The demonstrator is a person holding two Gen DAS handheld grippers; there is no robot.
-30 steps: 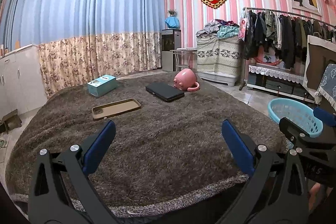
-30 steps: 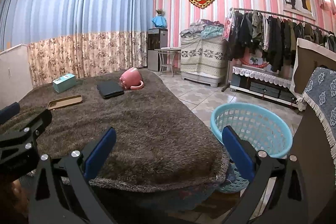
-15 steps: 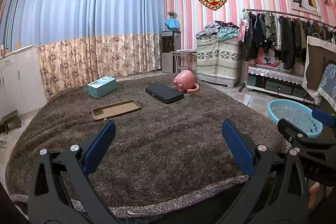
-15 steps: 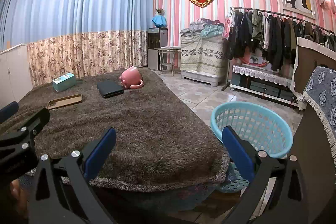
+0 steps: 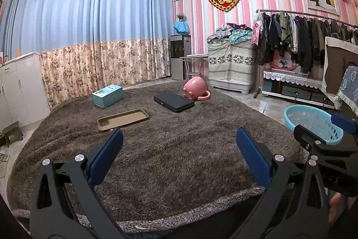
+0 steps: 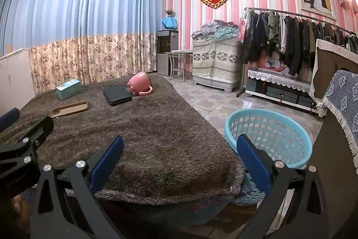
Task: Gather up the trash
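On the brown furry bed cover (image 5: 170, 160) lie a tan phone case (image 5: 123, 120), a teal box (image 5: 107, 95), a black flat case (image 5: 174, 101) and a pink mug (image 5: 195, 89) tipped on its side. All show in the right wrist view too: phone case (image 6: 69, 109), box (image 6: 68, 88), black case (image 6: 117, 95), mug (image 6: 140, 83). A light blue basket (image 6: 271, 138) stands on the floor right of the bed, also in the left wrist view (image 5: 312, 121). My left gripper (image 5: 179, 156) is open and empty above the near bed edge. My right gripper (image 6: 179, 157) is open and empty over the bed's near right corner.
A clothes rack (image 5: 308, 37) and a draped cabinet (image 5: 230, 64) line the right wall. A water dispenser (image 5: 180, 56) stands in the corner. White cabinets (image 5: 20, 91) stand at the left. A chair with a blue patterned cloth (image 6: 342, 104) is close on the right.
Both grippers have risen or tilted very slightly; the scene sits a little lower in frame. Both stay open and empty. Nothing on the bed has moved.
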